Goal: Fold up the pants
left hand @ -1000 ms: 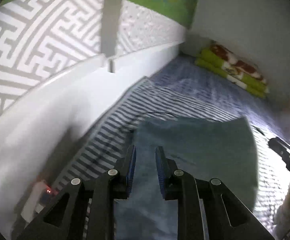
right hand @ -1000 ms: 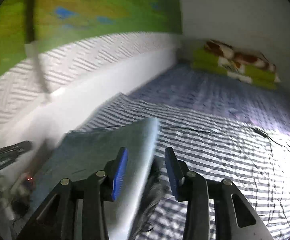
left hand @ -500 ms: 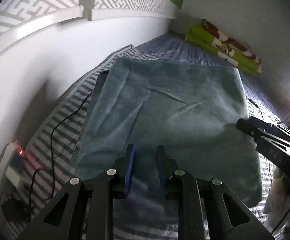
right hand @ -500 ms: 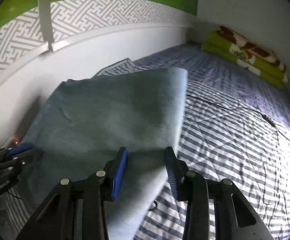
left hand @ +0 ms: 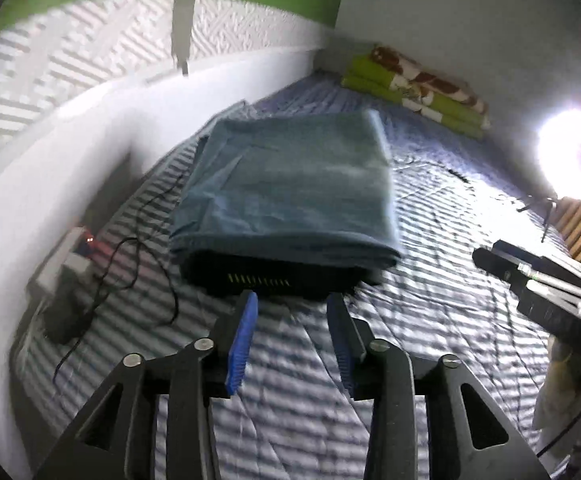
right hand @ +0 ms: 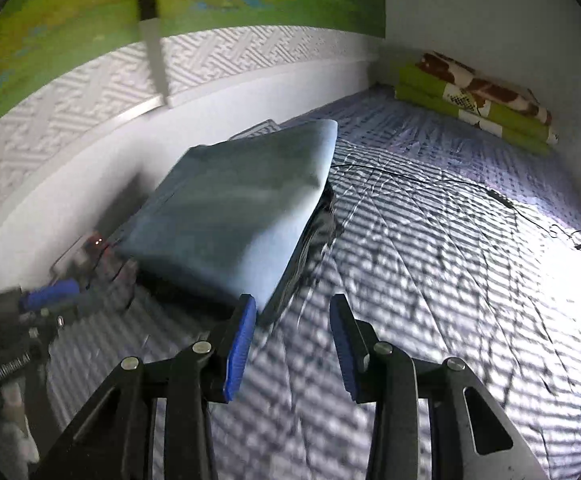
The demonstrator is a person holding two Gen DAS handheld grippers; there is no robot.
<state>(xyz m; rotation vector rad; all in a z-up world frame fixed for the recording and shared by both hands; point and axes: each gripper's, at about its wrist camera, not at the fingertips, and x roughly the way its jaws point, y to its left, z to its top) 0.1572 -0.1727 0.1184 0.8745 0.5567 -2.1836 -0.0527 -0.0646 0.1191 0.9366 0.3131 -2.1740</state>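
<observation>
Surface: striped bed cover.
On it: folded blue pants, black cable, folded green blanket.

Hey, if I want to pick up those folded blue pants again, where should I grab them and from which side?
Probably take the folded blue pants at the thick rounded near edge, coming in low from the camera's side. That edge overhangs a dark layer beneath and faces the left tool, whose jaws are opening with nothing between them.

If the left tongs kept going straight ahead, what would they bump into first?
Probably the striped bedspread just ahead, then the folded blue pants. The left tongs are opening, with nothing between them.
</observation>
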